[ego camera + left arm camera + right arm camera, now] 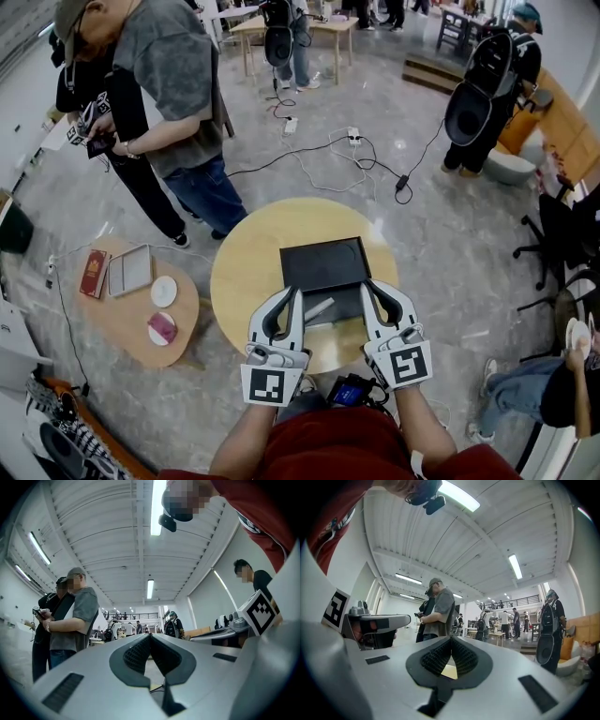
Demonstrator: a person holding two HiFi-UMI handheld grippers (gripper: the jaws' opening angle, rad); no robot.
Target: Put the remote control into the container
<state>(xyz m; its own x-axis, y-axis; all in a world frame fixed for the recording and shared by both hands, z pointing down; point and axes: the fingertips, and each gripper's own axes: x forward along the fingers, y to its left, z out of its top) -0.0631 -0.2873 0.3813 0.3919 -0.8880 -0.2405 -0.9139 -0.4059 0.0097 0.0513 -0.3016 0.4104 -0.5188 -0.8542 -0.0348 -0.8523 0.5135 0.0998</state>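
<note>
A black rectangular container (323,263) lies open on the round wooden table (244,272). The grey remote control (319,310) rests at the container's near edge, between my two grippers. My left gripper (297,294) (150,634) is shut with nothing in it, its tip just left of the remote. My right gripper (365,285) (451,638) is also shut and empty, just right of the remote. Both point away from me, about level. Each gripper view looks over the table at the room, so neither shows the remote or the container.
A low wooden side table (117,323) at the left carries a red booklet (94,273), a tablet (129,270), a white plate (164,291) and a pink object (161,328). Two people (164,103) stand beyond it. Cables (352,155) run over the floor behind the round table.
</note>
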